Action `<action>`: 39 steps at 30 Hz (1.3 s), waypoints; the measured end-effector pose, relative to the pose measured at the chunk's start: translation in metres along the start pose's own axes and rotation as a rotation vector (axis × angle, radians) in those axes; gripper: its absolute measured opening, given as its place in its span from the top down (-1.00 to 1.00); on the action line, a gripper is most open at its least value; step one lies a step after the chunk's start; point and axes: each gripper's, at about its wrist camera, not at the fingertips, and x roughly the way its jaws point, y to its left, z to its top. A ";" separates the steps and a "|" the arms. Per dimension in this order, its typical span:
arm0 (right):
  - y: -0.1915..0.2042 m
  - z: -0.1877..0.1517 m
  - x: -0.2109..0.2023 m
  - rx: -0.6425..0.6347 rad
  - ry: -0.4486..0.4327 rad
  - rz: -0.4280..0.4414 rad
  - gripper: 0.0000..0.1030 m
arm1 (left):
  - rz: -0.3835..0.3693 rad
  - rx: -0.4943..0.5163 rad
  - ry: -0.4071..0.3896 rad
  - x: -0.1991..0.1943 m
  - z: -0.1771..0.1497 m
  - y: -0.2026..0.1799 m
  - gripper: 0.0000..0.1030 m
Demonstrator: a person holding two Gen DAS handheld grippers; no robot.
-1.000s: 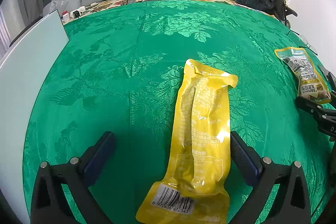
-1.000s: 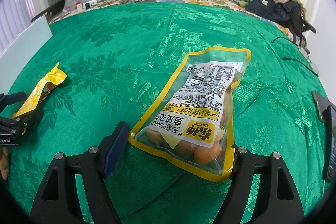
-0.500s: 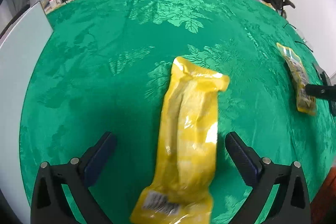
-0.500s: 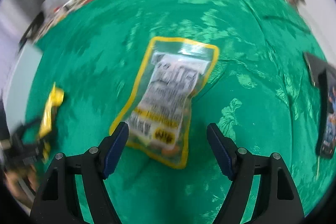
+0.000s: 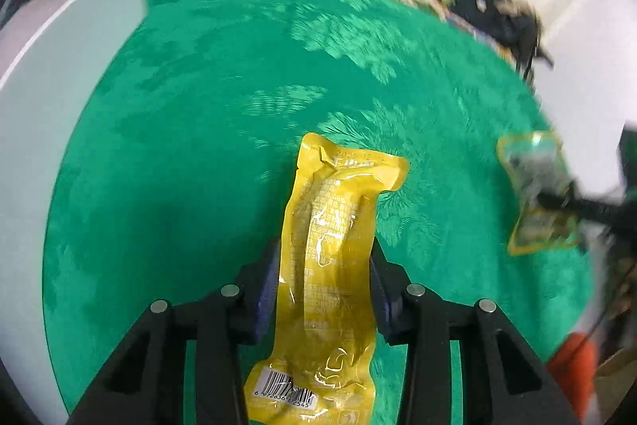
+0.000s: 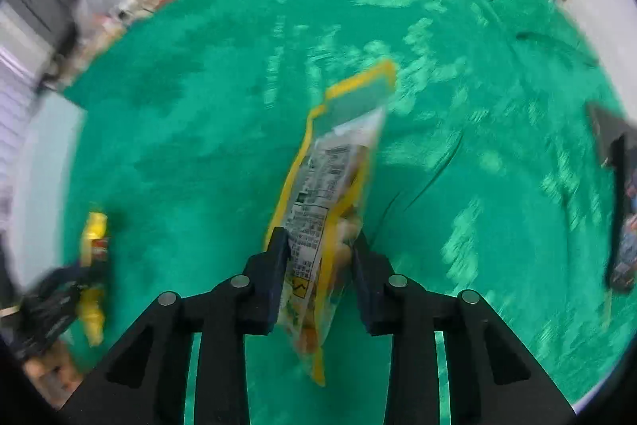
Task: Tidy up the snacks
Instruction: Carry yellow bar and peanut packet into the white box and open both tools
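Yellow snack pack [image 5: 330, 265] pinched between left gripper [image 5: 324, 261] fingers, above the green bedspread [image 5: 179, 146]. Right gripper [image 6: 318, 257] fingers clamp the peanut bag [image 6: 330, 194], lifted too.

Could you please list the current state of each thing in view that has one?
Left gripper: shut on the long yellow foil snack pack.
Right gripper: shut on the clear yellow-edged peanut bag, which is turned edge-on.
Green patterned cloth: spread flat.
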 end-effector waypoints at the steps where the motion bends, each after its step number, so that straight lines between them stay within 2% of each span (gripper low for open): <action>1: 0.001 -0.003 0.000 -0.010 0.004 -0.005 0.40 | -0.020 -0.025 -0.013 -0.010 -0.002 0.005 0.22; 3: 0.003 -0.011 -0.001 -0.008 0.005 0.019 0.40 | -0.055 -0.057 -0.046 -0.034 -0.006 0.011 0.22; 6: 0.004 -0.014 -0.018 0.071 -0.048 0.152 0.40 | -0.099 -0.080 -0.116 -0.080 -0.006 0.020 0.22; 8: 0.020 -0.013 -0.033 0.092 -0.076 0.238 0.40 | -0.138 -0.122 -0.168 -0.116 -0.004 0.035 0.22; 10: 0.055 -0.005 -0.047 0.074 -0.094 0.325 0.40 | -0.143 -0.148 -0.208 -0.144 -0.003 0.050 0.21; 13: 0.140 0.001 -0.074 -0.034 -0.109 0.472 0.40 | -0.069 -0.186 -0.262 -0.190 -0.004 0.093 0.21; 15: 0.193 0.000 -0.082 -0.104 -0.106 0.542 0.40 | 0.018 -0.208 -0.278 -0.211 -0.004 0.125 0.20; 19: 0.332 -0.014 -0.078 -0.275 -0.059 0.650 0.39 | 0.227 -0.259 -0.280 -0.231 -0.011 0.191 0.18; 20: 0.359 -0.020 -0.074 -0.313 -0.053 0.647 0.39 | 0.288 -0.276 -0.275 -0.232 -0.014 0.210 0.17; 22: 0.411 -0.034 -0.060 -0.387 -0.034 0.636 0.39 | 0.363 -0.298 -0.263 -0.232 -0.021 0.235 0.16; 24: 0.446 -0.050 -0.043 -0.428 -0.012 0.622 0.38 | 0.431 -0.318 -0.247 -0.226 -0.030 0.253 0.12; 26: 0.475 -0.064 -0.021 -0.465 0.015 0.609 0.28 | 0.478 -0.317 -0.240 -0.221 -0.039 0.264 -0.08; 27: 0.486 -0.070 -0.009 -0.483 0.029 0.598 0.15 | 0.497 -0.311 -0.247 -0.222 -0.045 0.264 -0.19; 28: 0.493 -0.075 0.001 -0.497 0.034 0.577 -0.17 | 0.512 -0.304 -0.255 -0.222 -0.049 0.263 -0.42; 29: 0.495 -0.077 0.006 -0.506 0.029 0.551 -0.26 | 0.543 -0.284 -0.277 -0.225 -0.054 0.259 -0.61; 32: 0.493 -0.082 0.002 -0.555 -0.018 0.492 -0.29 | 0.641 -0.222 -0.346 -0.238 -0.059 0.248 -0.84; 34: 0.490 -0.082 -0.010 -0.608 -0.082 0.432 -0.40 | 0.720 -0.208 -0.384 -0.249 -0.063 0.237 -1.00; 35: 0.490 -0.078 -0.011 -0.622 -0.102 0.415 -0.42 | 0.772 -0.224 -0.396 -0.253 -0.062 0.233 -1.00; 37: 0.488 -0.078 -0.022 -0.656 -0.150 0.379 -0.47 | 0.820 -0.262 -0.396 -0.259 -0.063 0.230 -1.00; 39: 0.491 -0.078 -0.027 -0.675 -0.172 0.353 -0.47 | 0.778 -0.279 -0.384 -0.261 -0.061 0.232 -1.00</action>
